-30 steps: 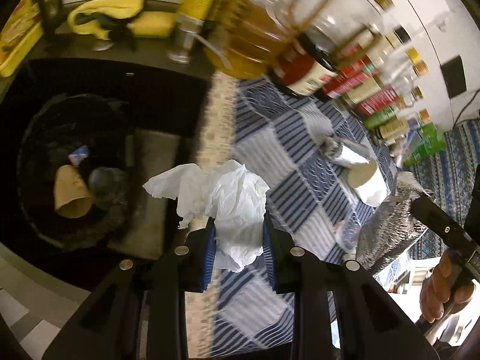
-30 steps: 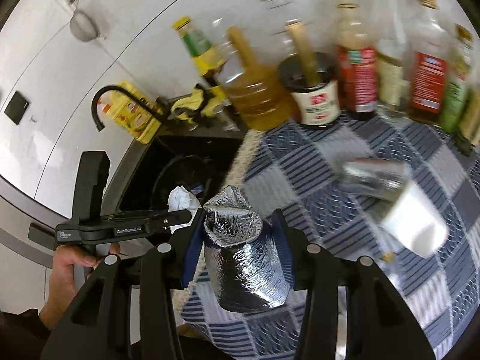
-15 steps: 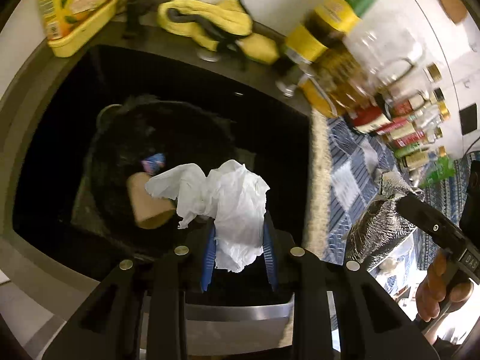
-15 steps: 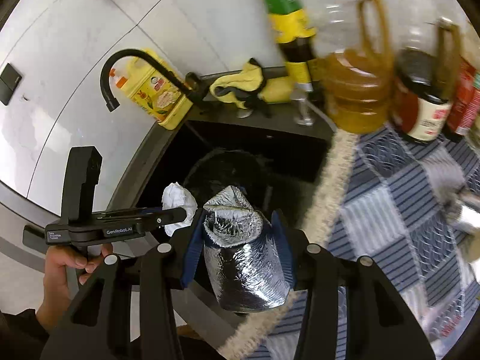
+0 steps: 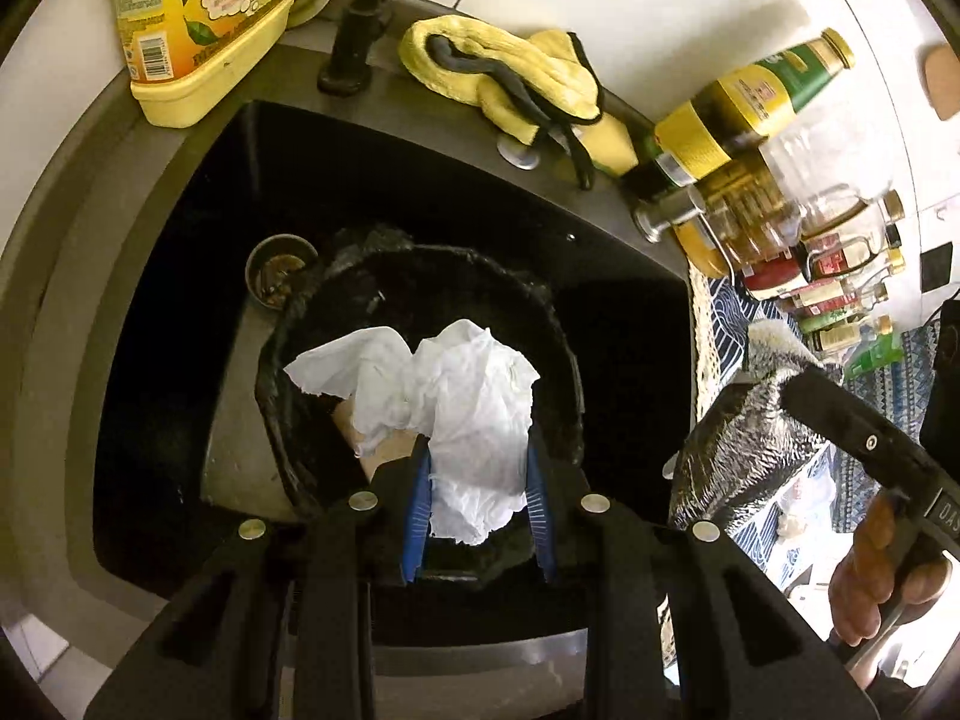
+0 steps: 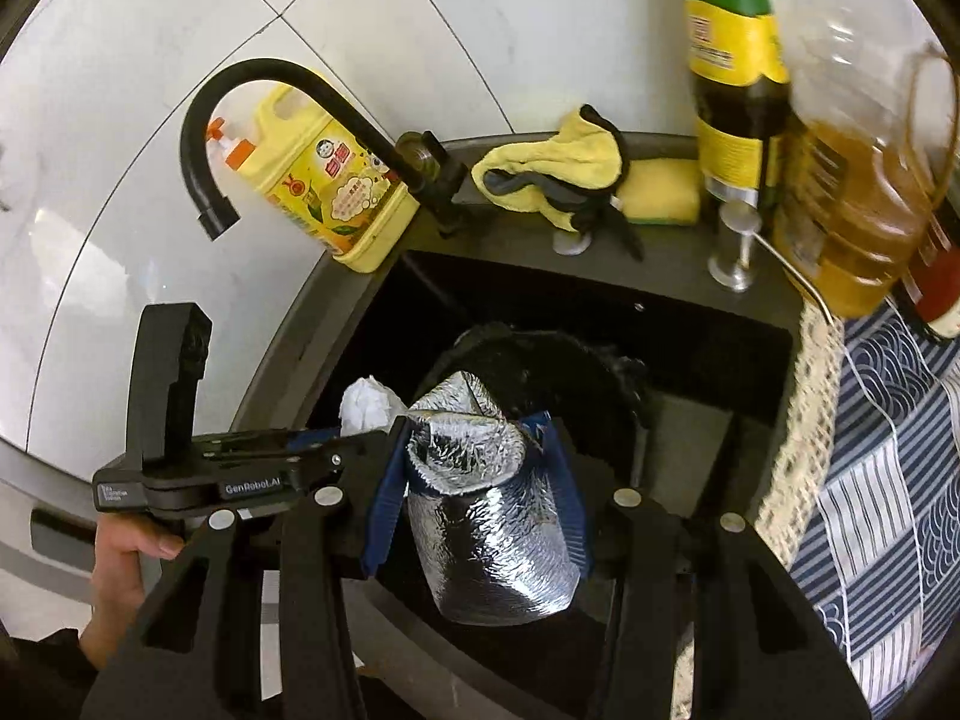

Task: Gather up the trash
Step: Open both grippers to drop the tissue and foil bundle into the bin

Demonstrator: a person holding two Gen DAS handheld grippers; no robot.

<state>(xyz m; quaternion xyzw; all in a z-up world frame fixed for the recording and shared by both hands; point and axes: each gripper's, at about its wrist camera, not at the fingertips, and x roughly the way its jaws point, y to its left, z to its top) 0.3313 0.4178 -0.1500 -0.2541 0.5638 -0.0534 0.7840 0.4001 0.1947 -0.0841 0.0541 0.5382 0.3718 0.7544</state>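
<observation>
Two trash items over the bin (image 5: 282, 360) in the sink (image 5: 180, 192): tissue (image 5: 468, 414), light, limp, pinched at its bunched middle by left gripper (image 5: 477, 498); foil bag (image 6: 480, 510), light, crinkly, slippery, clamped across its body by right gripper (image 6: 474, 498).

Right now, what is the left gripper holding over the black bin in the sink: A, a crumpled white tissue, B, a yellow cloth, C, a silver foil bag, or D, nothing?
A: the left gripper is shut on the crumpled white tissue, above the bin.
</observation>
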